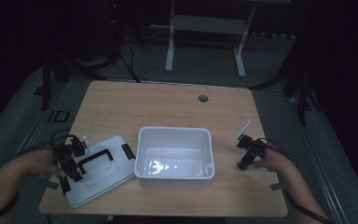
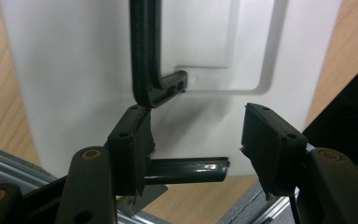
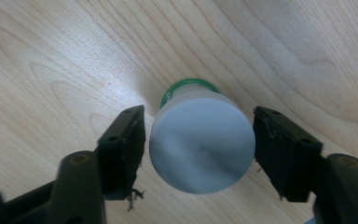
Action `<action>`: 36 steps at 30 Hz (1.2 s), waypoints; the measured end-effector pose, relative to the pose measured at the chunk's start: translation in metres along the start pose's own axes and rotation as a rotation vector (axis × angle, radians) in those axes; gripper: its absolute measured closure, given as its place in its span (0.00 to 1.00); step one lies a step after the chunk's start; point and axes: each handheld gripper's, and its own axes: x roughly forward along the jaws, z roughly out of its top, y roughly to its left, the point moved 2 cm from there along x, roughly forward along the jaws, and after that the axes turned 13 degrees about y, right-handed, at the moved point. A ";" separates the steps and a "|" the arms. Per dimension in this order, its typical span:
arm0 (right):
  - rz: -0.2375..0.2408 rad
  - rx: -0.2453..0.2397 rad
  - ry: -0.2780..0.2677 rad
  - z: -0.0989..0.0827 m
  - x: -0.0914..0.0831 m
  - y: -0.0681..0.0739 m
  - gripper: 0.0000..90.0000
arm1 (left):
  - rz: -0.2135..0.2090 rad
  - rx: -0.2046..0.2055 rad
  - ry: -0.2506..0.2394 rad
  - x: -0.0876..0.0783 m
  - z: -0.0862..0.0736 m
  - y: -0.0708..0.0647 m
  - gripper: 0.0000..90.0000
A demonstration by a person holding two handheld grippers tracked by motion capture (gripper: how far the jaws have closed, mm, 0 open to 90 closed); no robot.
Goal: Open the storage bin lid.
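A white lid with a black handle lies flat at the table's front left. My left gripper hovers over the lid's left end. In the left gripper view the lid lies under my half-spread jaws, the handle's corner sits just ahead of them, and a black latch bar lies between them, not gripped. At the front right, my right gripper points down. Its jaws straddle the pale grey cap of a small green bottle standing on the wood, with a thin gap at the left pad.
An open white bin stands in the middle of the wooden table, between my two hands. A round cable hole sits near the far edge. Beyond the table the floor is dark, with a white stand's legs.
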 end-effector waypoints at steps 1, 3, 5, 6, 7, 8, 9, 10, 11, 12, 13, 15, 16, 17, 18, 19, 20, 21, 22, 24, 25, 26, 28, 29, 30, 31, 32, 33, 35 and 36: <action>-0.006 -0.009 0.005 0.001 0.001 0.001 0.46 | 0.004 -0.001 -0.003 0.000 0.000 0.001 0.47; -0.027 -0.028 0.020 0.002 0.002 0.002 0.50 | 0.002 -0.003 -0.001 0.000 0.000 0.001 0.47; -0.017 -0.025 0.032 0.003 0.005 0.003 0.53 | -0.001 -0.003 -0.001 0.000 0.000 0.000 0.47; -0.014 -0.026 0.036 0.003 0.006 0.003 0.55 | -0.002 -0.002 -0.001 0.000 0.000 0.000 0.47; -0.025 -0.036 0.038 0.004 0.006 0.003 0.55 | 0.001 0.005 0.003 0.000 0.000 0.000 0.47; -0.023 -0.041 0.040 0.004 0.006 0.003 0.55 | -0.001 0.004 0.001 0.000 0.001 0.000 0.47; -0.018 -0.058 0.044 0.003 0.006 0.004 0.55 | 0.003 0.005 0.002 0.001 0.002 0.000 0.47; -0.031 -0.091 0.047 0.003 0.005 0.005 0.55 | 0.001 0.000 0.003 0.002 0.002 -0.001 0.47; -0.036 -0.120 0.043 0.002 0.002 0.008 0.55 | 0.004 -0.001 0.003 0.002 0.002 -0.001 0.47; -0.036 -0.120 0.043 0.002 0.002 0.008 0.55 | 0.004 -0.001 0.002 0.003 0.003 -0.001 0.47; -0.038 -0.138 0.037 0.000 0.000 0.009 0.55 | 0.002 0.001 0.006 0.003 0.003 -0.001 0.47; -0.043 -0.179 0.034 -0.003 -0.005 0.012 0.55 | 0.007 0.007 0.015 0.003 0.003 -0.001 0.47; -0.048 -0.203 0.036 -0.005 -0.007 0.013 0.55 | 0.005 0.007 0.012 0.003 0.003 -0.001 0.47; -0.055 -0.226 0.037 -0.006 -0.009 0.014 0.55 | 0.007 0.006 0.007 0.002 0.002 -0.002 0.47; -0.064 -0.243 0.039 -0.008 -0.012 0.016 0.55 | 0.006 0.005 0.003 0.002 0.002 -0.002 0.47; -0.076 -0.267 0.037 -0.010 -0.014 0.017 0.55 | 0.005 0.003 0.004 0.002 0.001 -0.002 0.47; -0.081 -0.284 0.041 -0.012 -0.017 0.019 0.55 | 0.011 0.005 0.008 0.001 0.001 -0.002 0.47; -0.087 -0.304 0.042 -0.013 -0.019 0.020 0.55 | 0.005 0.002 0.005 0.001 0.000 -0.002 0.47; -0.093 -0.327 0.043 -0.015 -0.022 0.023 0.55 | 0.007 0.003 0.006 0.001 0.000 -0.002 0.47; -0.102 -0.357 0.047 -0.017 -0.026 0.027 0.55 | 0.006 0.001 0.009 0.002 -0.001 -0.003 0.47; -0.112 -0.374 0.051 -0.018 -0.028 0.029 0.55 | 0.010 0.008 0.013 0.002 -0.002 -0.003 0.47; -0.113 -0.392 0.054 -0.018 -0.031 0.033 0.55 | 0.008 0.003 0.013 0.002 -0.002 -0.003 0.47; -0.114 -0.407 0.055 -0.019 -0.036 0.037 0.55 | 0.003 0.003 0.012 0.002 -0.003 -0.003 0.47; -0.118 -0.420 0.055 -0.020 -0.039 0.040 0.55 | 0.004 0.006 0.015 0.002 -0.003 -0.003 0.47; -0.124 -0.433 0.055 -0.020 -0.042 0.043 0.55 | 0.001 0.003 0.011 0.002 -0.003 -0.003 0.47; -0.126 -0.442 0.055 -0.020 -0.046 0.046 0.55 | 0.000 0.005 0.012 0.002 -0.004 -0.003 0.47; -0.126 -0.451 0.055 -0.020 -0.050 0.049 0.55 | 0.003 0.006 0.012 0.002 -0.004 -0.003 0.47; -0.130 -0.465 0.055 -0.020 -0.054 0.053 0.55 | 0.003 0.004 0.013 0.002 -0.004 -0.003 0.47; -0.132 -0.486 0.049 -0.020 -0.063 0.060 0.55 | 0.006 0.003 0.008 0.001 -0.004 -0.004 0.47; -0.142 -0.498 0.037 -0.019 -0.069 0.064 0.55 | 0.010 0.002 0.013 0.001 -0.004 -0.003 0.47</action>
